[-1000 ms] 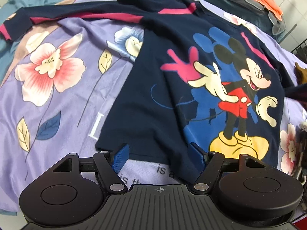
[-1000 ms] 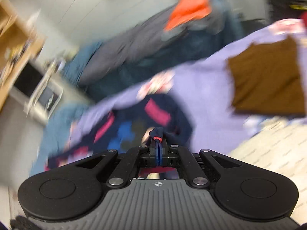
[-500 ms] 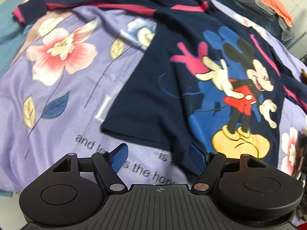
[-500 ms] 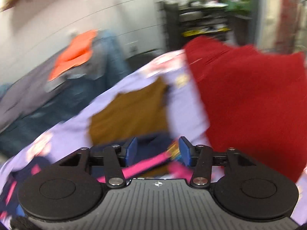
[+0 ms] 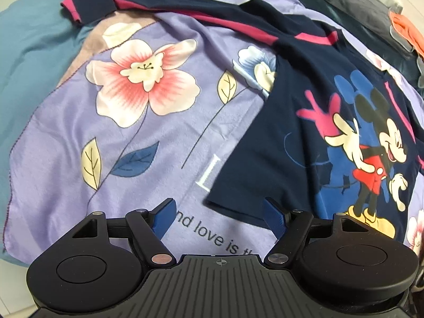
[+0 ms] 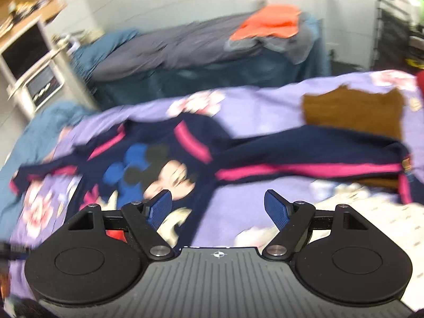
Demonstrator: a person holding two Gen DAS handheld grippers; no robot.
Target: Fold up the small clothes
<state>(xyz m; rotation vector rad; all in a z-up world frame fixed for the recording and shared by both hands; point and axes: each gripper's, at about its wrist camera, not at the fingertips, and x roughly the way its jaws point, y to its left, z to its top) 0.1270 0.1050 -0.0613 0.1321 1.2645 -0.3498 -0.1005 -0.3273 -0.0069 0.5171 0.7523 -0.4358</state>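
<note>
A navy long-sleeve shirt (image 5: 312, 122) with pink stripes and a Mickey Mouse print lies face up on the purple floral blanket (image 5: 111, 143), both sleeves spread out. My left gripper (image 5: 220, 214) is open and empty, hovering just off the shirt's lower left hem corner. My right gripper (image 6: 217, 206) is open and empty above the shirt (image 6: 164, 164), near its right sleeve (image 6: 318, 164). The right wrist view is motion-blurred.
A folded brown garment (image 6: 352, 111) lies on the blanket (image 6: 265, 100) past the right sleeve. A second bed with grey bedding (image 6: 185, 45) and an orange garment (image 6: 270, 21) stands behind. A teal sheet (image 5: 31, 39) borders the blanket on the left. A white shelf unit (image 6: 29, 61) is far left.
My right gripper opened, let go of the sleeve, and swung back over the shirt. My left gripper pulled back and shifted left, staying open.
</note>
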